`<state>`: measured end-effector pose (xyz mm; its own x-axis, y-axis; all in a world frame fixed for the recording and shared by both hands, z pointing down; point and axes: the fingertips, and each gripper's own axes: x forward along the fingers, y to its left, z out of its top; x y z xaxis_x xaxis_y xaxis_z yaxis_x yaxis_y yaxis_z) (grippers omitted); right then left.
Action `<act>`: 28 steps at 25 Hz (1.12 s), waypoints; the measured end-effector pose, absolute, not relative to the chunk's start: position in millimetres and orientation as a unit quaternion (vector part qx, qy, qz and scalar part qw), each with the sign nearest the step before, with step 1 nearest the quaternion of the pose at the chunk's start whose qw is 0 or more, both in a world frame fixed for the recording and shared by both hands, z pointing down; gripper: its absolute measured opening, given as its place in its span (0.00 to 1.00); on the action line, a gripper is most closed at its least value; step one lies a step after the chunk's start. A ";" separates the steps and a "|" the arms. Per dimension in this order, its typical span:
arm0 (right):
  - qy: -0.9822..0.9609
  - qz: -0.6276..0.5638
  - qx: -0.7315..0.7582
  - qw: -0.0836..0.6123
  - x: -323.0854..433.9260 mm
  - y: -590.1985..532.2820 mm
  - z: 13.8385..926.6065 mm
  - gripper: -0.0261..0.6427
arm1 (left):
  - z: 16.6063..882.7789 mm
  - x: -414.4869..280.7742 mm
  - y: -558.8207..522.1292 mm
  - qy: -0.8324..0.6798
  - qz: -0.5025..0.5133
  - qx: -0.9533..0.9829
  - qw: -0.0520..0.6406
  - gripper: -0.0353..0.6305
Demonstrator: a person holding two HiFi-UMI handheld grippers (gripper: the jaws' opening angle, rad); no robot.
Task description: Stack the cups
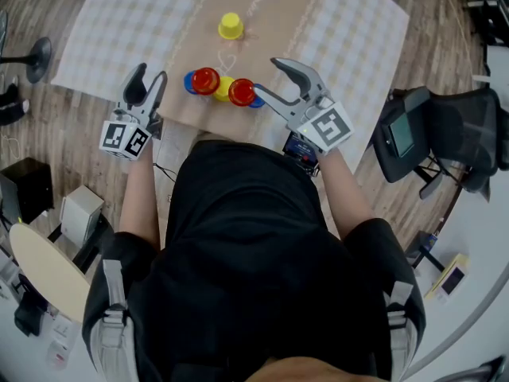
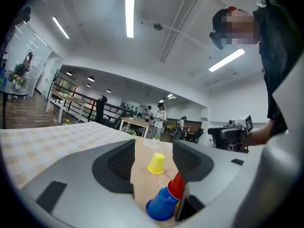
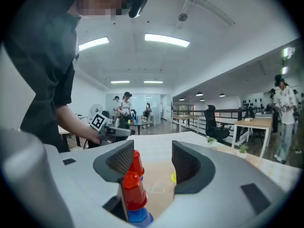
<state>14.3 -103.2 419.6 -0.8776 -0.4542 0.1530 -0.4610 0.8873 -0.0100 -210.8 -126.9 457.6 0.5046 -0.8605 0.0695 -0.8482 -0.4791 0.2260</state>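
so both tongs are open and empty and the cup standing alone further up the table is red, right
Not quite. The cup standing alone further up the table is yellow, not red; the head view shows it plainly. The rest holds: the left tongs and the right tongs are both open and empty.

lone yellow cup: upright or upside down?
Upside down. The yellow cup stands on its wide rim on the table, closed narrow end up; the left gripper view shows the same.
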 end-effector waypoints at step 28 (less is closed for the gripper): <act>-0.961 0.072 0.245 0.106 -25.3 -257.5 496.6 0.45 | 497.7 -221.5 -157.4 -0.504 0.018 0.847 0.169 0.42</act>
